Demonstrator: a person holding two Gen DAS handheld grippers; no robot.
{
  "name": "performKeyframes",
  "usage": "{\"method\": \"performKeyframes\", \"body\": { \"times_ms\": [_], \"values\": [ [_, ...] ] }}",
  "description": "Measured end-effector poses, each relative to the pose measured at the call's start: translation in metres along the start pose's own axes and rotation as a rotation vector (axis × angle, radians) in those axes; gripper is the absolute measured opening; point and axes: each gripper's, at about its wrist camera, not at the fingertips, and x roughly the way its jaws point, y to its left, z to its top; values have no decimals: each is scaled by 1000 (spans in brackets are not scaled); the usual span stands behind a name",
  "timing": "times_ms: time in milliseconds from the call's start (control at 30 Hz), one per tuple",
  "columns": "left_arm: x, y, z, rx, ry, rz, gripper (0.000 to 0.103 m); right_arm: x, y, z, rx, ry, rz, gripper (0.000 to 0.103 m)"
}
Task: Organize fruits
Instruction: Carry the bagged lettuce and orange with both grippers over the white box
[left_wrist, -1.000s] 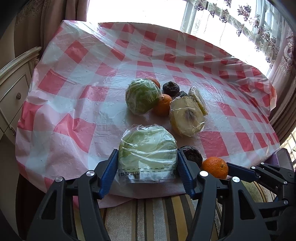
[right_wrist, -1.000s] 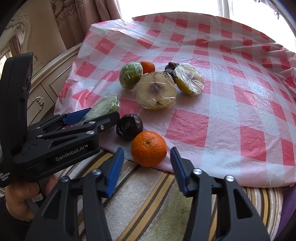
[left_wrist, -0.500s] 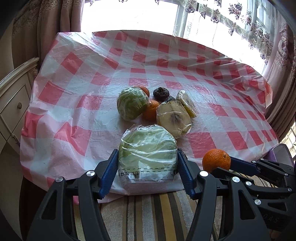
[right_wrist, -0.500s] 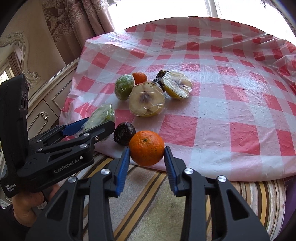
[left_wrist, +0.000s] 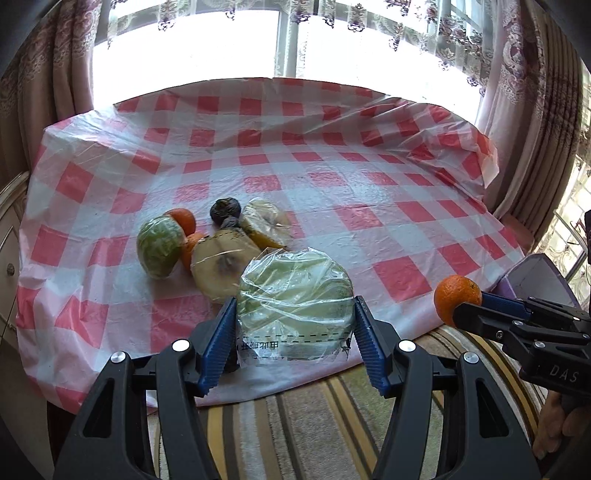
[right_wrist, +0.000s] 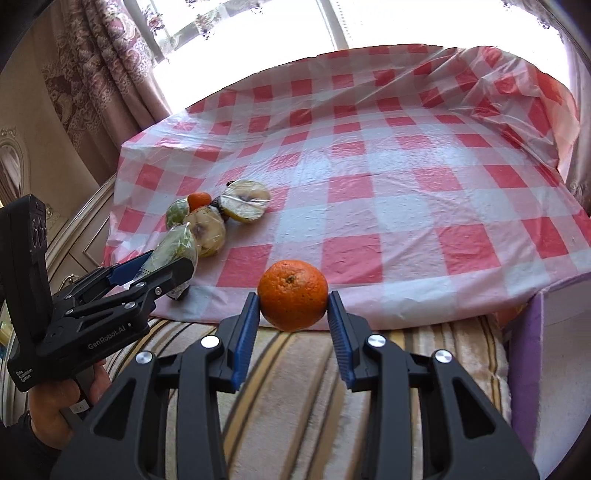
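My left gripper (left_wrist: 293, 328) is shut on a plastic-wrapped green fruit half (left_wrist: 293, 299), held above the table's near edge. My right gripper (right_wrist: 292, 317) is shut on an orange (right_wrist: 293, 294), lifted off the table; both also show in the left wrist view, the orange (left_wrist: 457, 297) at the right. On the checked tablecloth (left_wrist: 332, 184) lies a cluster: a wrapped green fruit (left_wrist: 159, 246), two small oranges (left_wrist: 183, 219), a dark fruit (left_wrist: 224, 209) and two wrapped cut fruit halves (left_wrist: 225, 262). A dark fruit (right_wrist: 180, 293) lies partly hidden under the left gripper (right_wrist: 147, 273).
A purple box (left_wrist: 535, 277) stands at the table's right near corner, also in the right wrist view (right_wrist: 524, 354). A striped cushion (right_wrist: 295, 387) lies below both grippers. A cabinet (right_wrist: 70, 251) stands left of the table. Curtains and a bright window lie behind.
My right gripper closed on the orange and lifted it off the table edge, moving right. My left gripper lifted the wrapped green half and moved right and back.
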Motion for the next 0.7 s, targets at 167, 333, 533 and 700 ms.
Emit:
{"method": "performKeyframes", "body": {
  "times_ms": [167,333,533,700],
  "values": [
    [7,-43,12,93,-3,-51,58,-27,-50,-9,85,-25,-62,38],
    [16,-102,20,201,0,-127,58,-58,-102,-15,170,-66,-131,38],
    [28,-180,22,344,6,-230,58,-89,-160,-25,249,-103,-244,38],
    [39,-247,10,473,26,-307,58,-98,-205,-43,289,-61,-377,38]
  ]
}}
